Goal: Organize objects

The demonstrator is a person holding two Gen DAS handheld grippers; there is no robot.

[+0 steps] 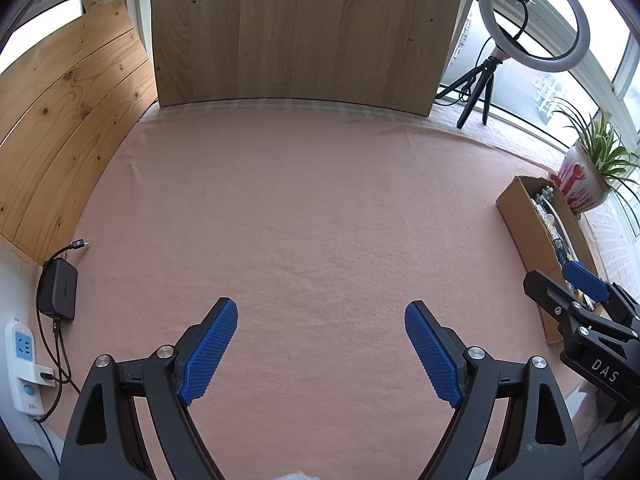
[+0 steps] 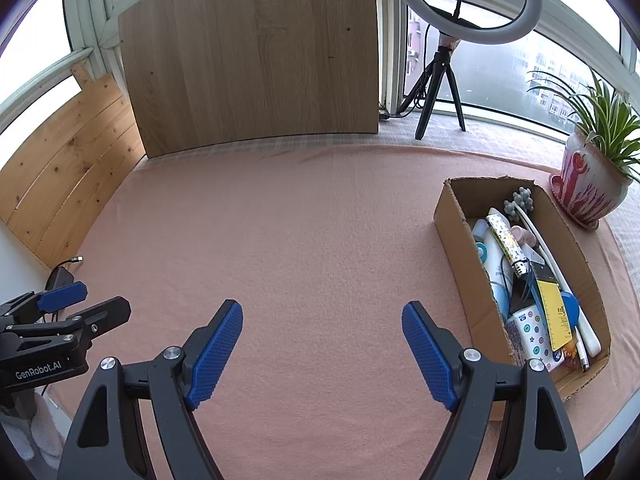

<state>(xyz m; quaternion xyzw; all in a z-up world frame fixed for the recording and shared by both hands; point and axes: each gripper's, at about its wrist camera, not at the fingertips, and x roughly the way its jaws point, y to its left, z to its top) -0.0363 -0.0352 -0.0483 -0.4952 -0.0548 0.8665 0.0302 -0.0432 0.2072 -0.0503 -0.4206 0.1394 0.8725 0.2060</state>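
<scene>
A brown cardboard box (image 2: 456,216) lies on the pink cloth at the right, packed with several small items: white tubes, a yellow card, a patterned pack, a grey knobbly toy. In the left wrist view the same cardboard box (image 1: 516,216) sits at the right edge. My left gripper (image 1: 321,312) hovers open over bare pink cloth, nothing between its blue pads. My right gripper (image 2: 322,312) is open too, over bare cloth just left of the box. Each gripper shows at the edge of the other's view.
A wooden board (image 1: 304,32) stands upright at the back. A ring light on a tripod (image 2: 460,4) and a potted plant (image 2: 592,184) stand at the back right. A black charger (image 1: 58,288) and a white power strip (image 1: 24,364) lie at the left.
</scene>
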